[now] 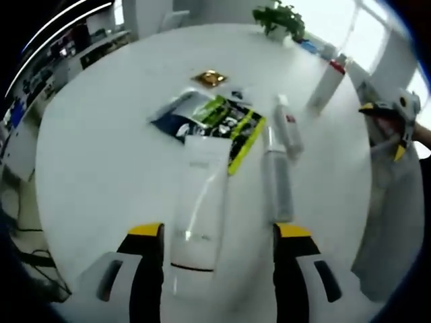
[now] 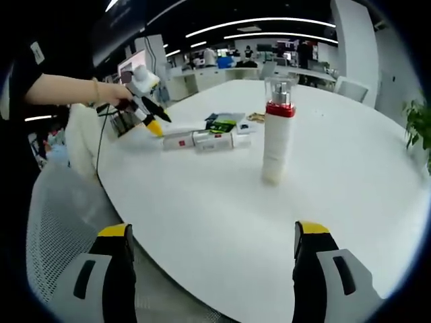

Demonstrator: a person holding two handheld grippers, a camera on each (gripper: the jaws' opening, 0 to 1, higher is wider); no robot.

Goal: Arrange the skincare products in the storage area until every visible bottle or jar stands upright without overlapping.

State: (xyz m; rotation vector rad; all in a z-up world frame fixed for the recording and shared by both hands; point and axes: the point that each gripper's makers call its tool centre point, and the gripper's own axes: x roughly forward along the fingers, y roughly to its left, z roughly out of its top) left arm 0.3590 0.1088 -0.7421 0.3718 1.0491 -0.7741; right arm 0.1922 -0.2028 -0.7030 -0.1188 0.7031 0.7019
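Observation:
A white tube (image 1: 201, 202) lies flat on the round white table (image 1: 101, 155), between the jaws of my left gripper (image 1: 219, 232), which stands open above it without touching. To its right a silver-grey bottle (image 1: 277, 183) lies on its side. Beyond that lies a white bottle with a red label (image 1: 288, 126). A white bottle with a red collar (image 1: 328, 84) stands upright at the far side. In the right gripper view that upright bottle (image 2: 277, 134) is ahead of my open, empty right gripper (image 2: 212, 232). The lying bottles (image 2: 205, 140) rest further left.
A green and black packet (image 1: 229, 121) and a small gold item (image 1: 210, 78) lie past the tube. A potted plant (image 1: 279, 20) stands at the far table edge. A person's hand holds the left gripper (image 2: 145, 101) over the table's left edge. A mesh chair (image 2: 54, 222) stands close by.

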